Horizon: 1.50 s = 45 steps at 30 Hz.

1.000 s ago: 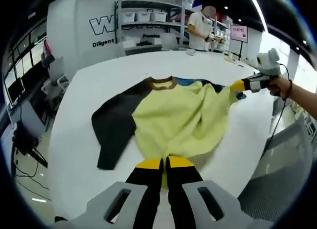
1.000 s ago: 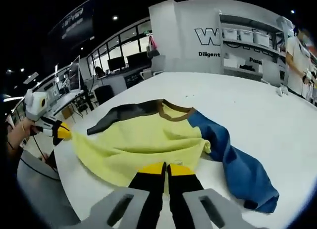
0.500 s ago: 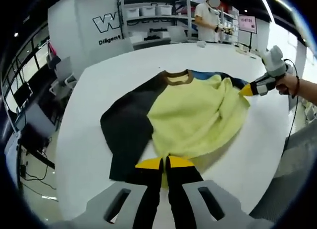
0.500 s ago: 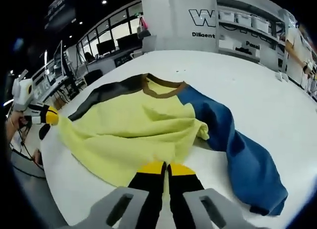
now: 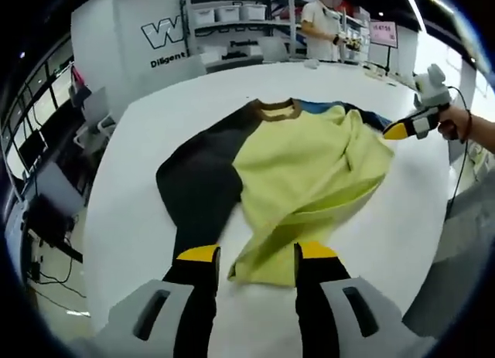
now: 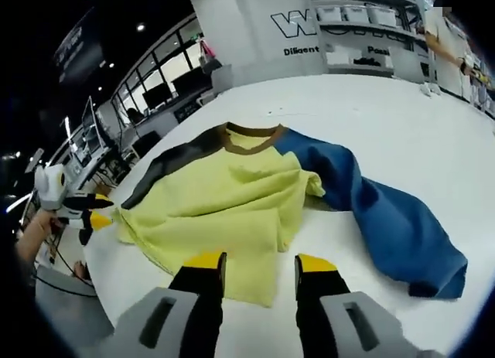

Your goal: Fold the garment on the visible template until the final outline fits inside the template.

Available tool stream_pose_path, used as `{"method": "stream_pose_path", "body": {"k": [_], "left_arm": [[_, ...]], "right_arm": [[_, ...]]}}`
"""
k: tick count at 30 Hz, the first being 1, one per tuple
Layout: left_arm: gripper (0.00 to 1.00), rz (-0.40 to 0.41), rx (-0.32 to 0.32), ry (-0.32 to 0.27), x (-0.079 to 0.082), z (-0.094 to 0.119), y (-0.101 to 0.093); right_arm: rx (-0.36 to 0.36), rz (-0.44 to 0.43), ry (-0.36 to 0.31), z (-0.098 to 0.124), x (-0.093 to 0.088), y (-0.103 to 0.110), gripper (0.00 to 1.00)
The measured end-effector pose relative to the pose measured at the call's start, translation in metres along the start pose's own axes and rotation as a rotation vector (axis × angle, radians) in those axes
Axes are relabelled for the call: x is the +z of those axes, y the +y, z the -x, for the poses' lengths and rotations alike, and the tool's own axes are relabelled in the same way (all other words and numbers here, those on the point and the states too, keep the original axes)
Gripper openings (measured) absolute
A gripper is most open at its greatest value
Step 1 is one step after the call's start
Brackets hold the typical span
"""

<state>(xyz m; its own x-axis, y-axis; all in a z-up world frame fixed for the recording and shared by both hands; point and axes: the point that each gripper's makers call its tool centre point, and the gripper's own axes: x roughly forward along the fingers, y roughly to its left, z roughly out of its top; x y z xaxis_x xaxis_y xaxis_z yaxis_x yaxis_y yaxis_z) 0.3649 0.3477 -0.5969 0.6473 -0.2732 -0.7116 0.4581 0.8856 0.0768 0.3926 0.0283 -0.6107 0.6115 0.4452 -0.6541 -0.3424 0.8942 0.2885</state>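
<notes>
Released since half a second ago: hem of the garment [image 5: 302,172], pinched at two corners then, now lying slack on the white table [image 5: 131,165]. From left to right in the left gripper view: black sleeve [image 5: 197,180] spread flat; left gripper [image 5: 253,259] with fingers spread and nothing between them, the near yellow corner lying in the gap; rumpled yellow body with brown collar [image 5: 277,109]; right gripper [image 5: 396,130] just off the far hem corner, too small to tell whether parted. In the right gripper view: left gripper [image 6: 97,219] beside the hem corner; right gripper [image 6: 253,267] with fingers apart over the hem; blue sleeve [image 6: 387,219] trailing away. Judged as the close of a spreading step, with folding not yet begun. Template not made out on the bare white surface; blue sleeve mostly hidden behind yellow folds in the left gripper view; shirt front creased, true outline uncertain.
</notes>
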Motion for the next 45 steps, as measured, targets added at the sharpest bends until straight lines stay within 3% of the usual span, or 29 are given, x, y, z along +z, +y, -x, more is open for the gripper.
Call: {"method": "stream_pose_path", "body": {"k": [10, 19, 21, 28, 34, 39, 45], "left_arm": [[0.32, 0.013, 0.004, 0.032, -0.016, -0.011, 0.013], [0.08, 0.061, -0.007, 0.064, -0.024, -0.019, 0.016], [0.08, 0.068, -0.008, 0.063, -0.025, -0.020, 0.016], [0.07, 0.079, -0.015, 0.059, -0.024, -0.015, 0.013], [0.07, 0.048, -0.032, 0.035, -0.019, -0.002, 0.007], [0.07, 0.037, -0.076, 0.012, -0.017, 0.009, -0.003], [0.07, -0.040, -0.140, 0.009, -0.014, 0.026, -0.024]], "right_arm": [[-0.002, 0.015, 0.033, -0.007, -0.024, -0.001, 0.29], [-0.028, 0.077, 0.066, -0.008, -0.032, -0.002, 0.07], [-0.032, 0.090, 0.065, -0.009, -0.033, -0.002, 0.00], [-0.032, 0.115, 0.078, -0.004, -0.032, 0.000, 0.00], [0.013, 0.150, 0.088, 0.015, -0.028, 0.011, 0.00], [0.034, 0.196, 0.106, 0.031, -0.029, 0.018, 0.00], [0.038, 0.263, 0.164, 0.055, -0.038, 0.024, 0.00]]}}
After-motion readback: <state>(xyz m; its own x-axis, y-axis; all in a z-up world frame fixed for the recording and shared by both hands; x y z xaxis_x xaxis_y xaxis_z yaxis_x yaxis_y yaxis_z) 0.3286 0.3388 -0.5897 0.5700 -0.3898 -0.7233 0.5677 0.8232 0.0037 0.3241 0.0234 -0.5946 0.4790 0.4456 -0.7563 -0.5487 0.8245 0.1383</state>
